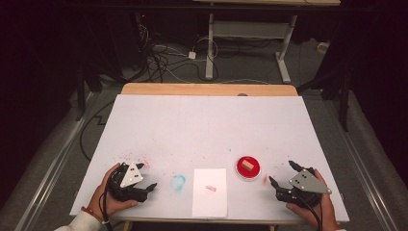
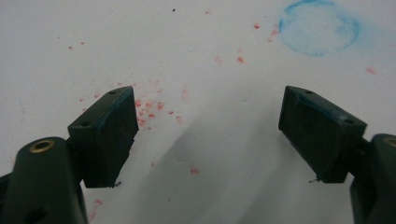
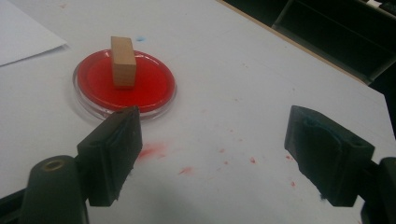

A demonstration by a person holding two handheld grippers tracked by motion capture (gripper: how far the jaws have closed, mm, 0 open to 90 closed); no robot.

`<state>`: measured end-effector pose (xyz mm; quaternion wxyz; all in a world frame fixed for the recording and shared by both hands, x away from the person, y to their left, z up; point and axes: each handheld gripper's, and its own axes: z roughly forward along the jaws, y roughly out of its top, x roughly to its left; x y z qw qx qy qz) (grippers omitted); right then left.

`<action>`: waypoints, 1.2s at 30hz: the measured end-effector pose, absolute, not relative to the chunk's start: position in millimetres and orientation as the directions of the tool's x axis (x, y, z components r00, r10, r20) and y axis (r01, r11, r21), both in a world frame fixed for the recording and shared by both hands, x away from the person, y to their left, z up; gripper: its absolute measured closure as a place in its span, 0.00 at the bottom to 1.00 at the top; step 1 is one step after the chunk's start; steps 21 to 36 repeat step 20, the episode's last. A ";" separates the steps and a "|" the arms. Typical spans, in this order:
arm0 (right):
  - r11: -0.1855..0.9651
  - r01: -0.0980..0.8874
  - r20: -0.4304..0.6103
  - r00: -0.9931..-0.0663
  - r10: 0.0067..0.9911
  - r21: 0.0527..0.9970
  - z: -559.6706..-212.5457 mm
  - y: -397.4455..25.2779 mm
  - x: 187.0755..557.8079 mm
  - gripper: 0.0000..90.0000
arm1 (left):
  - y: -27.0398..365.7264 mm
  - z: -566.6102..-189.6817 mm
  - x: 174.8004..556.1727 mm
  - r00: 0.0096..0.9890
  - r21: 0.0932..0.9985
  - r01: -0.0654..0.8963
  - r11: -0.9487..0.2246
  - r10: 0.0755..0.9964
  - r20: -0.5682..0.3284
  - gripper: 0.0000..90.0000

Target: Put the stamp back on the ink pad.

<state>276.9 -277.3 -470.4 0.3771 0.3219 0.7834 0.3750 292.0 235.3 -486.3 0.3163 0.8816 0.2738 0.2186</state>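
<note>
Approach step, nothing held: right gripper (image 3: 210,158) jaws wide, wooden stamp block (image 3: 123,62) upright on red ink pad (image 3: 154,86) ahead to its left; left gripper (image 2: 208,135) wide, idle; next, judged: advance and straddle the block.

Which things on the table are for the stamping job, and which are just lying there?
For the job:
- small wooden block stamp, standing in the dish
- round red ink pad dish
- white paper sheet with a red print on it
- open right gripper, nearest the dish

Just there:
- blue round smudge
- red ink specks
- open left gripper, holding nothing
</note>
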 end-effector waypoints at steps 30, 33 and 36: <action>0.507 0.210 -0.351 -0.504 0.789 0.836 -469.7 -276.6 280.8 0.21 | 237.4 -487.7 296.3 0.745 0.678 0.363 -0.639 0.637 0.201 0.21; 0.507 0.210 -0.351 -0.504 0.789 0.836 -469.7 -276.6 280.8 0.21 | 237.4 -487.7 296.3 0.745 0.678 0.363 -0.639 0.637 0.201 0.21; 0.507 0.210 -0.351 -0.504 0.789 0.836 -469.7 -276.6 280.8 0.21 | 237.4 -487.7 296.3 0.745 0.678 0.363 -0.639 0.637 0.201 0.21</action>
